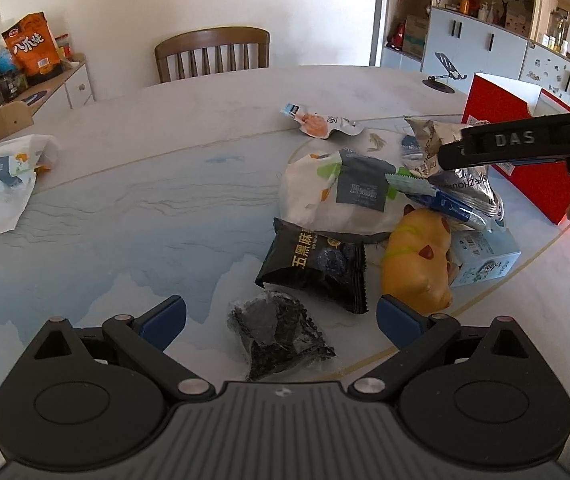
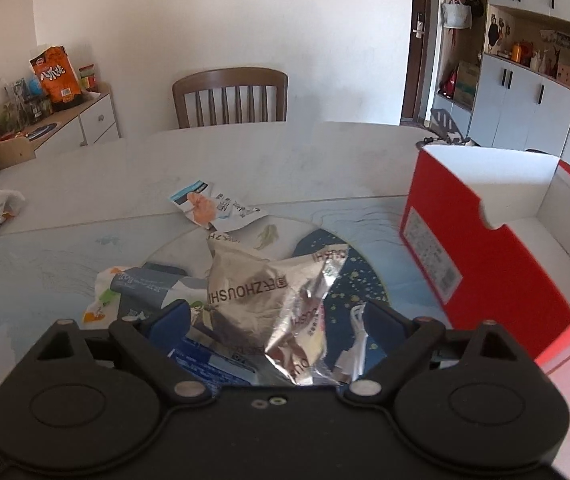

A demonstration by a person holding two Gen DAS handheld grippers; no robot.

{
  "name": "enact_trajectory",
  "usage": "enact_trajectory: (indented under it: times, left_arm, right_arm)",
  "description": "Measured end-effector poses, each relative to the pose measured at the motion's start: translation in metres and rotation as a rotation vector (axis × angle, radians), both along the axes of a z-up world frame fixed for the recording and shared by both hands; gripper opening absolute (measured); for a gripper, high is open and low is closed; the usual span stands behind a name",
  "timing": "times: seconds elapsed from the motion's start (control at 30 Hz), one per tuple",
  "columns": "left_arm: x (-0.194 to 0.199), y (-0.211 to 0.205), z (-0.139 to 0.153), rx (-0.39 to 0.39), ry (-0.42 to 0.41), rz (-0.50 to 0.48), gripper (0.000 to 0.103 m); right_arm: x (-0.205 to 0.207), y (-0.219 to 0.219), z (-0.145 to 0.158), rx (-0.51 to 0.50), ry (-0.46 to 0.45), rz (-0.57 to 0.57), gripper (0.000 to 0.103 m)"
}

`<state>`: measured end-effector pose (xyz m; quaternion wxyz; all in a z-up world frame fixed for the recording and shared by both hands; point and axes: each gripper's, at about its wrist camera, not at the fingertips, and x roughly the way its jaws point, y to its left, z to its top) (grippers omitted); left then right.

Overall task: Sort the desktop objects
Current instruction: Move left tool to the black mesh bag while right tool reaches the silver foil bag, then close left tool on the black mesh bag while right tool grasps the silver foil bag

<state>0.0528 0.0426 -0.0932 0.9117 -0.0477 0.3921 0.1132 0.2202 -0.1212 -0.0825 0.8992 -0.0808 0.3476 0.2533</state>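
My left tongs (image 1: pixel 281 314) stand apart over the bench (image 1: pixel 125 208), a clear pouch of black beads (image 1: pixel 279 340) lying between the fingers, untouched. Just past it lie a black packet (image 1: pixel 317 268) and a yellow pig toy (image 1: pixel 417 256), then a white bag (image 1: pixel 325 196). My right tongs (image 2: pixel 275 320) gape wide around a silver foil bag (image 2: pixel 269 292); I cannot tell whether the pads touch it. Beyond, right, the red box (image 2: pixel 465 248) stands open.
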Motion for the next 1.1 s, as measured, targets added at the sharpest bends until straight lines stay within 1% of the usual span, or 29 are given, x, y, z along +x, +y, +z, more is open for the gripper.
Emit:
enact_trajectory:
  times: [0.13,0.23,0.3,0.4,0.47,0.57,0.63,0.7,0.73,0.77,0.83,0.9,1.07,1.1]
  left_arm:
    - [0.004,0.001,-0.003,-0.008,0.015,-0.008,0.094]
    - [0.007,0.002,-0.006,-0.021,0.029,-0.016,0.084]
    - [0.008,0.003,-0.009,-0.03,0.041,-0.016,0.076]
    - [0.009,0.004,-0.011,-0.043,0.051,-0.009,0.068]
    - [0.008,0.006,-0.012,-0.052,0.053,-0.002,0.066]
    - [0.008,0.008,-0.012,-0.061,0.058,0.006,0.057]
    - [0.008,0.009,-0.012,-0.072,0.057,0.012,0.057]
    - [0.007,0.011,-0.012,-0.081,0.054,0.018,0.055]
    - [0.006,0.012,-0.011,-0.084,0.054,0.023,0.054]
    - [0.006,0.013,-0.011,-0.085,0.053,0.029,0.05]
    - [0.005,0.015,-0.01,-0.095,0.048,0.035,0.049]
    - [0.004,0.017,-0.009,-0.104,0.045,0.037,0.045]
    - [0.002,0.018,-0.006,-0.109,0.036,0.043,0.043]
    - [0.001,0.018,-0.005,-0.112,0.033,0.045,0.043]
  right_arm:
    - [0.004,0.004,-0.004,-0.004,0.015,-0.007,0.088]
    - [0.006,0.006,-0.005,-0.006,0.025,-0.004,0.084]
    - [0.006,0.007,-0.004,-0.006,0.026,0.001,0.081]
    - [0.006,0.008,-0.003,-0.007,0.026,0.009,0.077]
    - [0.006,0.009,-0.003,-0.003,0.034,0.015,0.074]
    - [0.005,0.011,-0.002,-0.003,0.034,0.024,0.069]
    - [0.004,0.011,-0.002,-0.005,0.034,0.028,0.069]
    - [0.004,0.01,-0.001,-0.002,0.039,0.03,0.065]
    - [0.004,0.01,-0.001,-0.001,0.041,0.031,0.064]
    - [0.004,0.01,0.0,-0.001,0.041,0.032,0.063]
    - [0.004,0.009,0.001,0.0,0.041,0.033,0.059]
    - [0.004,0.008,0.002,0.005,0.043,0.032,0.056]
    - [0.003,0.004,0.005,0.019,0.051,0.032,0.052]
    - [0.003,0.003,0.007,0.021,0.049,0.033,0.049]
